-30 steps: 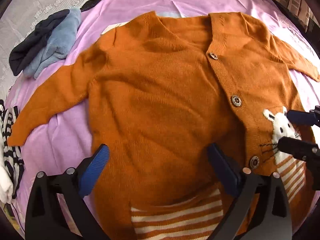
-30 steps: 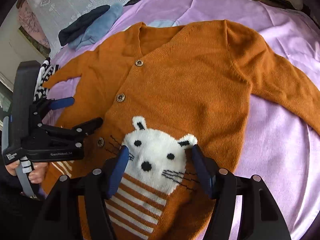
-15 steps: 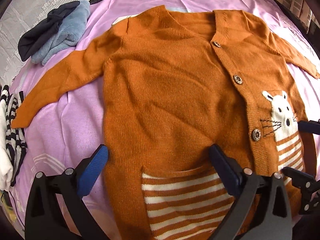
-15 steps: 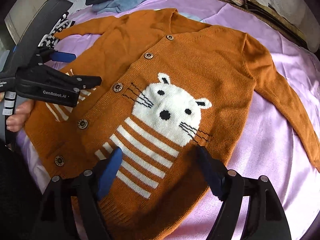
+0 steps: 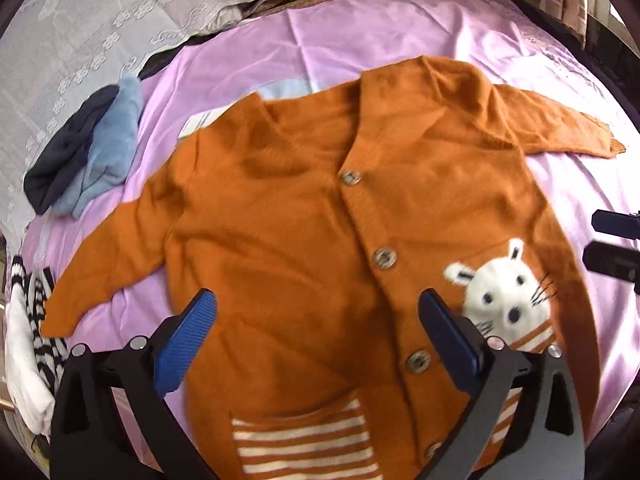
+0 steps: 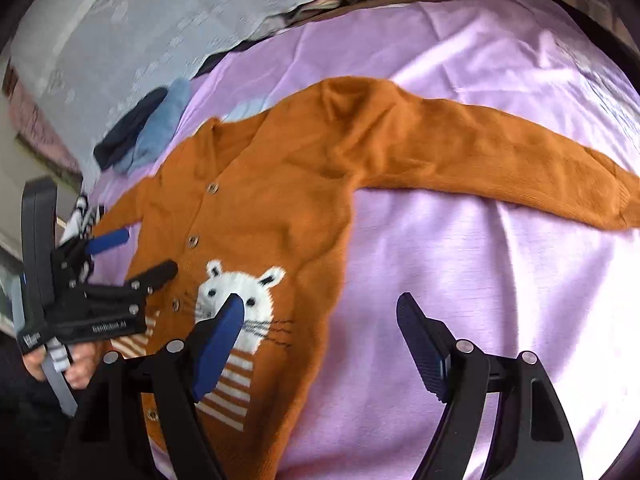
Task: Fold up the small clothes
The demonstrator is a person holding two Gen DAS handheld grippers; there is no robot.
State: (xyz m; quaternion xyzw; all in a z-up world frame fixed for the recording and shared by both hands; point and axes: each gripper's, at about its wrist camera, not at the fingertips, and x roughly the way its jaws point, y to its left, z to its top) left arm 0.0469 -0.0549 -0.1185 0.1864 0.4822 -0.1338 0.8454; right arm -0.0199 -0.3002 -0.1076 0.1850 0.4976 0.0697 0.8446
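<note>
An orange knit cardigan [image 5: 304, 232] with a white animal face [image 5: 504, 292], buttons and a striped pocket lies flat and face up on the pink sheet [image 5: 360, 32], both sleeves spread out. My left gripper [image 5: 316, 304] hovers open over its lower front with nothing between the fingers; the right wrist view shows this left gripper [image 6: 132, 256] at the left. My right gripper [image 6: 320, 302] stands open over the cardigan's [image 6: 280, 200] side edge, its left finger above the animal face [image 6: 240, 292] and its right finger above bare sheet. The right sleeve [image 6: 500, 172] stretches away to the right.
A folded pale blue garment and a dark navy one [image 5: 88, 152] lie at the sheet's far left. Black-and-white striped cloth [image 5: 28, 332] sits at the left edge. White lace fabric [image 5: 80, 20] covers the back. A person's hand [image 6: 80, 372] holds the left gripper.
Both grippers have drawn back and up from the cardigan. The right one shifted from over the animal face to the garment's right edge, and its jaws widened.
</note>
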